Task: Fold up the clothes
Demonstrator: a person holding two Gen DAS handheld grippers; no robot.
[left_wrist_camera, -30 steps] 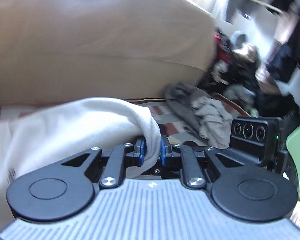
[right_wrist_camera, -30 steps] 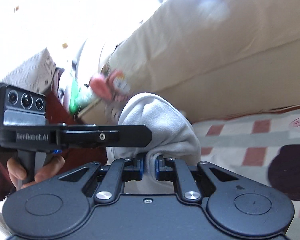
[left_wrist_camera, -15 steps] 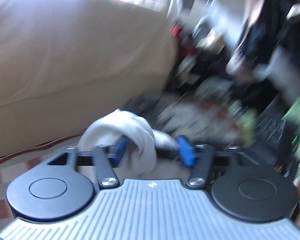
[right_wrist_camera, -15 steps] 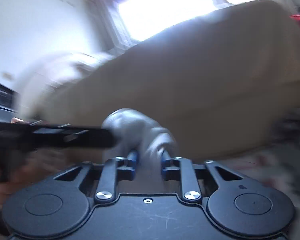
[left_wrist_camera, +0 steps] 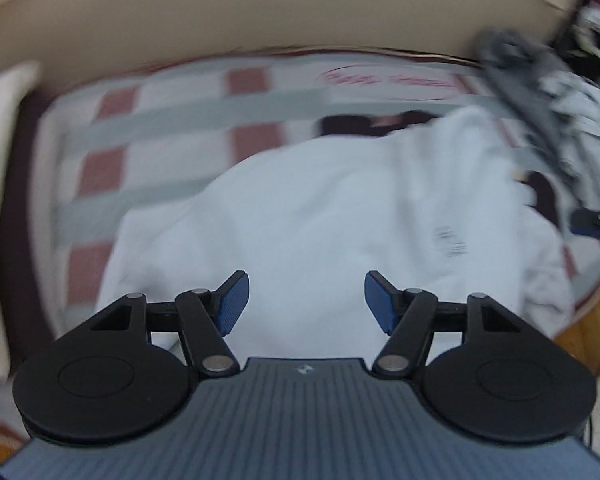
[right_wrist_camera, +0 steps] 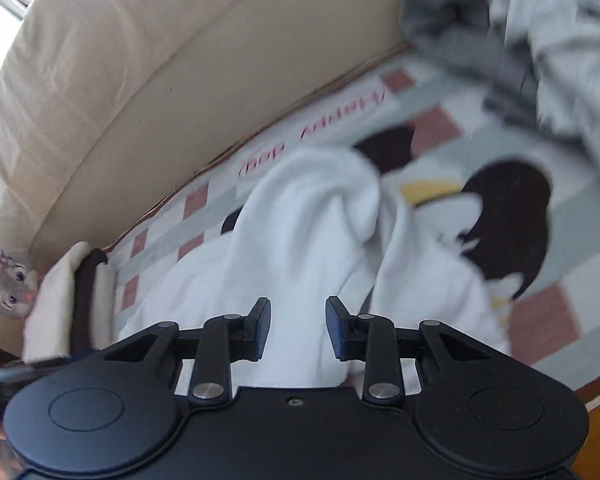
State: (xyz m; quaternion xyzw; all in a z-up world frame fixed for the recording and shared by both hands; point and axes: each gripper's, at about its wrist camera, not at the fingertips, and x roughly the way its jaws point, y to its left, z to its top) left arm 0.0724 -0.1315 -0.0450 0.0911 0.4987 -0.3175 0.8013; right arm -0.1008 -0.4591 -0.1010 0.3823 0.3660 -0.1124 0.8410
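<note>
A white garment [left_wrist_camera: 340, 220] lies spread in a loose heap on the checked rug [left_wrist_camera: 164, 120]. My left gripper [left_wrist_camera: 306, 300] hovers over its near edge, jaws wide apart, nothing between them. In the right wrist view the same white garment [right_wrist_camera: 312, 224] bulges upward in rumpled folds. My right gripper [right_wrist_camera: 298, 328] is open above it, with cloth lying in the gap between the fingers but not pinched.
A beige sofa [right_wrist_camera: 100, 60] runs along the rug's far side. A pile of grey clothes [right_wrist_camera: 540, 40] sits at the rug's right end, also seen as grey clothes [left_wrist_camera: 560, 92]. Wooden floor [left_wrist_camera: 588, 320] shows at the right. A cream cushion [left_wrist_camera: 0, 160] lies left.
Both grippers have let go of the white garment and opened. The garment has dropped from being held up in the air to lying on the rug. Both cameras now tilt downward.
</note>
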